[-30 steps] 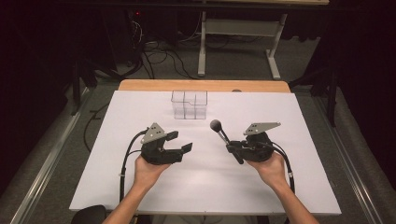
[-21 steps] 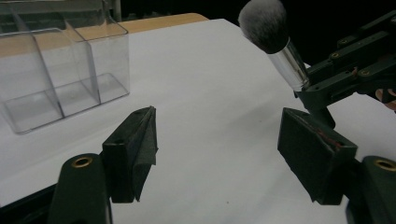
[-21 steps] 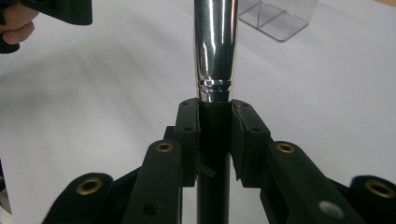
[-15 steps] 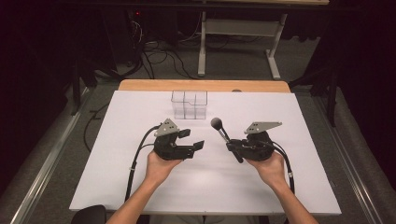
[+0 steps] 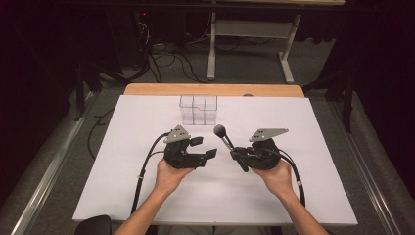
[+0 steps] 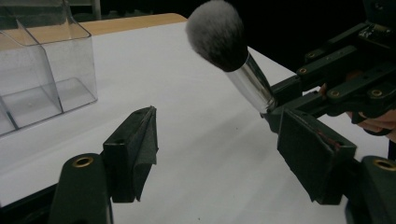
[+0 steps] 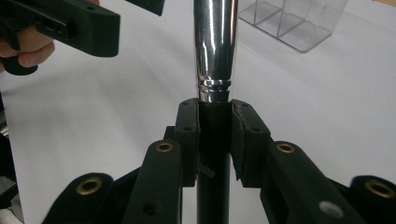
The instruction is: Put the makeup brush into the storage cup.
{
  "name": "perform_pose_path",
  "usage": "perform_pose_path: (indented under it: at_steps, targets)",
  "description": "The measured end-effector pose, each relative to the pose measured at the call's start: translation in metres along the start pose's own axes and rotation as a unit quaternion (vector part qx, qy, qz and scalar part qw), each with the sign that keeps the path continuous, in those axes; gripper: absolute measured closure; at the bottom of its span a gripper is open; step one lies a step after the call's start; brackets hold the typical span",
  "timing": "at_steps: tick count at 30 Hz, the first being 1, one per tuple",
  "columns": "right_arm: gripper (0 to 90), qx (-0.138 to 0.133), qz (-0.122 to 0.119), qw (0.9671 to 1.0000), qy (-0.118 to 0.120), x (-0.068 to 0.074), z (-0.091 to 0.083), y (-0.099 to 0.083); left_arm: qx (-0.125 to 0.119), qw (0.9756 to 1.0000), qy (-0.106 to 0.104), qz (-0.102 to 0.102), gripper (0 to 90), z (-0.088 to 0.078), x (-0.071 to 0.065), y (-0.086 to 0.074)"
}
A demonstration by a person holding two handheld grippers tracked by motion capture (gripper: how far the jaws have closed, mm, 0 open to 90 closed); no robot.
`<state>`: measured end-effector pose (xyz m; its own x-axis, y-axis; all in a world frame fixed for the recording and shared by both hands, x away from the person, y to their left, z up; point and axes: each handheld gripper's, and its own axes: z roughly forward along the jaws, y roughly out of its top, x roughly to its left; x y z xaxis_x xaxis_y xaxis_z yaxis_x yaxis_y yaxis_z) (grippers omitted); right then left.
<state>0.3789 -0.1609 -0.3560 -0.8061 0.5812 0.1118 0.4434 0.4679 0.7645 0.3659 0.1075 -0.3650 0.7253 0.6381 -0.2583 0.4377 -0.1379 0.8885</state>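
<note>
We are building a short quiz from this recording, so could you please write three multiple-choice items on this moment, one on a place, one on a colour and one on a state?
1. Where does the clear organiser stand?
A. at the table's far edge
B. beside the person's elbows
C. on the floor

2. What colour is the brush's ferrule?
A. gold
B. shiny silver
C. red

3. How are the left gripper's jaws?
A. shut on the brush
B. shut on nothing
C. open, holding nothing

Answers: 1 A, it sits beyond both grippers; 2 B, it shines silver above the right gripper's jaws; 3 C, a wide gap separates them over the bare white cover.
</note>
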Motion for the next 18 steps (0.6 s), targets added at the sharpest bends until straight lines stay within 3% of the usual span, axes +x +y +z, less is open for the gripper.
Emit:
perform_pose_path:
  at_steps: [18]
  targets:
    - [76.6,-0.006,-0.019,0.9998,0.005,0.012,0.008,0.009,0.010,0.9996,-0.027,-0.004,35.0,0.007,-0.007,0.001]
